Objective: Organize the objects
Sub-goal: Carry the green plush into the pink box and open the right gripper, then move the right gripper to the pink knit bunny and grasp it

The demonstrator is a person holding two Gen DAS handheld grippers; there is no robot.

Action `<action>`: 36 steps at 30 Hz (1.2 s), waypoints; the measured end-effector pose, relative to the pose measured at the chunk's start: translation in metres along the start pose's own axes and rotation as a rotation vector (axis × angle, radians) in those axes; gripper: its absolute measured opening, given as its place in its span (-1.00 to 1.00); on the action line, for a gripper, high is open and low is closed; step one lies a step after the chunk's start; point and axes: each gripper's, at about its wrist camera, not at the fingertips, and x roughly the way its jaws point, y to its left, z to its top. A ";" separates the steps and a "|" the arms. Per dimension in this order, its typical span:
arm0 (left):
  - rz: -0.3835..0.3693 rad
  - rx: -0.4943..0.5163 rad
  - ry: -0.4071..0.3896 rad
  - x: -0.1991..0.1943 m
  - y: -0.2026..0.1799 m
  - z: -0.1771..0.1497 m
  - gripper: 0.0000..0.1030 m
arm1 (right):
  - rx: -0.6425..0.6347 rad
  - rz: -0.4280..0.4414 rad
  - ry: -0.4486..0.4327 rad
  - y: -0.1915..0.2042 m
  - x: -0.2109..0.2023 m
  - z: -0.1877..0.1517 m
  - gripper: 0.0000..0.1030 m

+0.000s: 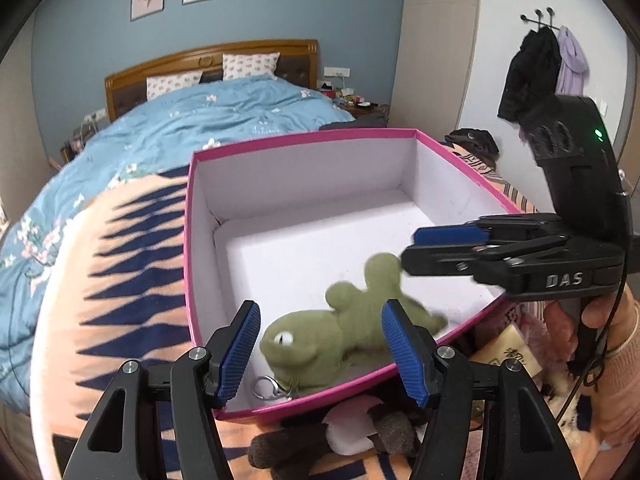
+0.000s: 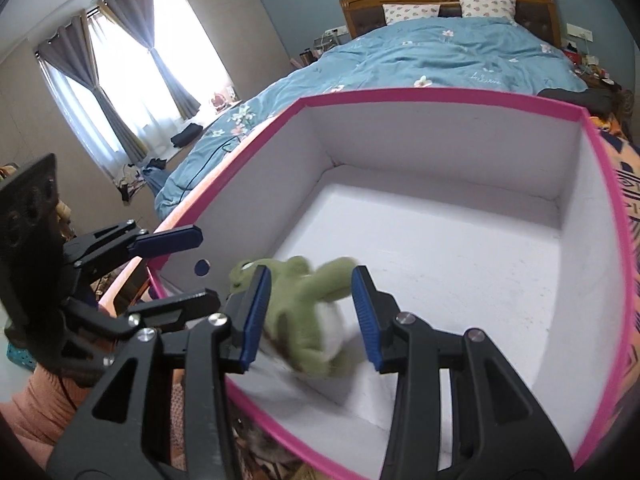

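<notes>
1. Here's the pink box (image 1: 200, 280), white inside, sitting on the orange and navy blanket (image 1: 120, 288) at the foot of the bed, with the blue flowered duvet (image 1: 192, 120) beyond it.
2. The green plush frog (image 1: 320, 340) is inside the box, down at the near wall and close to a corner. Its outline is blurred in both views.
3. Its head points toward the left side in the left wrist view, and its metal key ring (image 1: 264, 387) lies by the box wall.
4. Left tool (image 1: 320, 308): jaws at a middling spread over the near rim of the box. From its own camera the blue pads (image 1: 240, 348) flank the frog, and there is a clear gap on the head side.
5. From the right wrist view, the left tool's lower finger ends just beside the frog's head, not around it. So it is gripping nothing.
6. Right tool (image 2: 312, 276): jaws parted a little narrower, reaching in over the box from the other side.
7. In its own view the frog shows between the pads, with clear space at the right-hand pad. Whether the other pad touches the plush, I cannot tell through the blur.
8. In the left wrist view, the right tool's fingertips sit just at one of the frog's feet, with nothing clamped between them.
9. Outside the box, against its near wall, lies a brown and pink plush toy (image 1: 352, 432).
10. A hand (image 1: 592, 316) in a pink sleeve (image 1: 624, 380) holds the right tool's handle.
</notes>
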 end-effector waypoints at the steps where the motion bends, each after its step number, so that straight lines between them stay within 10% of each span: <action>1: -0.004 -0.009 0.005 0.000 0.001 0.000 0.25 | 0.005 -0.004 -0.005 -0.001 -0.003 -0.001 -0.05; 21: 0.047 -0.001 -0.112 -0.046 -0.028 -0.030 0.35 | -0.145 0.051 -0.093 0.043 -0.082 -0.056 -0.02; 36: -0.071 0.001 -0.115 -0.079 -0.066 -0.103 0.51 | -0.130 -0.027 0.061 0.043 -0.077 -0.143 -0.01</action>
